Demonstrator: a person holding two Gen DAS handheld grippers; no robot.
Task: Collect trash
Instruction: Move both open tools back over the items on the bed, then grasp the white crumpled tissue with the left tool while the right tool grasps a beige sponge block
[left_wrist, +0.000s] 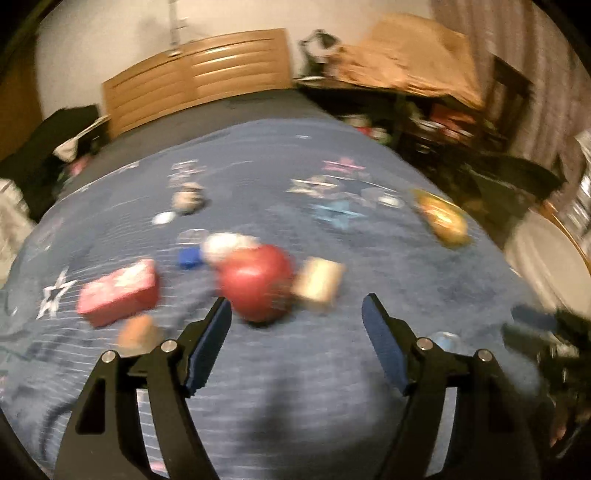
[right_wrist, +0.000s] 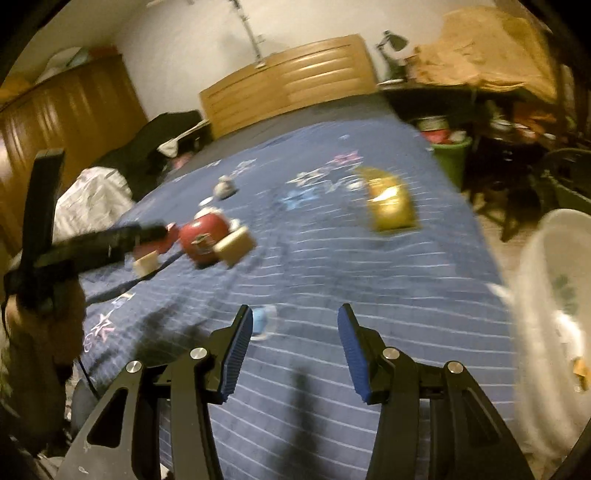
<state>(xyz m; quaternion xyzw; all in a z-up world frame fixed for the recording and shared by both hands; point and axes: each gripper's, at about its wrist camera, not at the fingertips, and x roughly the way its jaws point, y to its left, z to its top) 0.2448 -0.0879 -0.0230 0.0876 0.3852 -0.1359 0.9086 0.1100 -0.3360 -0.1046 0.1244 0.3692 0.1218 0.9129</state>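
Blue bedspread (left_wrist: 295, 369) with a star print fills both views, and most of the litter on it is not yet collected. In the left wrist view, a red round container (left_wrist: 258, 282) sits at the centre, touching a tan box (left_wrist: 319, 282) on its right; a pink box (left_wrist: 118, 291) lies at the left, and a yellow wrapper (left_wrist: 441, 218) sits at the upper right near the bed's edge. Our left gripper (left_wrist: 297, 314) stands released with nothing between its blue pads, the red container just beyond its left fingertip. In the right wrist view, our right gripper (right_wrist: 295, 321) is also parted and empty, with a small light-blue item (right_wrist: 264, 321) peeking out beside its left finger. At the right edge of that frame, a white bag (right_wrist: 546, 314) seems to hold a few scraps, so we judge that collecting has started but most is left. Blur hides the smaller pieces farther up the bed.
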